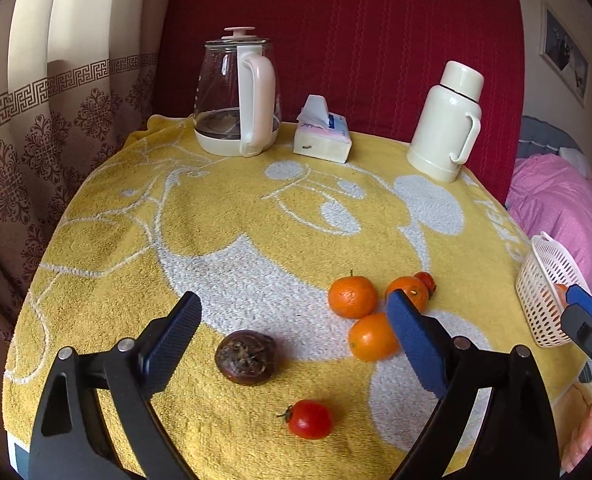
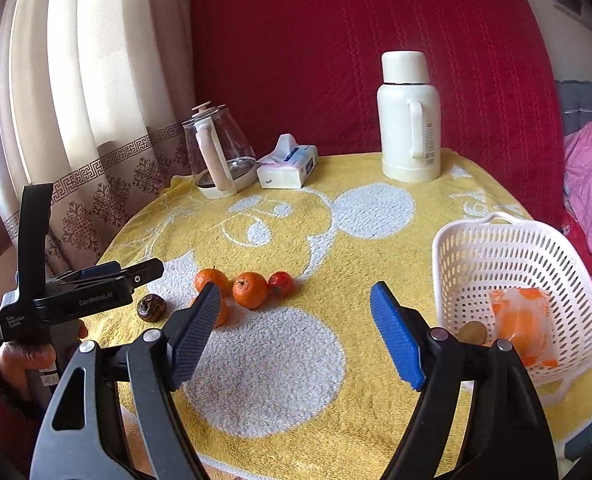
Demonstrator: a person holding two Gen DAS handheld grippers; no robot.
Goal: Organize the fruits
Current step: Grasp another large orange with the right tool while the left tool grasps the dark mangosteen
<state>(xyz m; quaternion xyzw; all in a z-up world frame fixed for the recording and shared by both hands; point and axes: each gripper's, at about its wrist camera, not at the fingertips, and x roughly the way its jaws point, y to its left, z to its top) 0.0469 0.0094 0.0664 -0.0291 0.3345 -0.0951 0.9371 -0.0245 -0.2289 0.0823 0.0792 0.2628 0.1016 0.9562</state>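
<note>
Both claws hang over the counter with nothing between their pads; the left claw stands wide open above the fruit, and the right claw is spread apart over bare towel. Nearest in the left wrist view lies one red tomato; just beyond it one dark brown round fruit, between the left claw's fingers in the picture but untouched. Further on sit three tangerines: one partly behind a blue pad, one touching it, one beside those; a second red tomato rests against the last; so two tomatoes in all. To the right stands one white perforated basket, holding one orange-and-white packet and one small brownish round thing, too hidden to name. The side of the left device, seen from the right wrist, reads "GenRobot.AI". All lies on one yellow towel with a white cartoon bear. At the far edge: one glass kettle with a pink lid, one tissue pack, one cream thermos flask; its label is unreadable.
</note>
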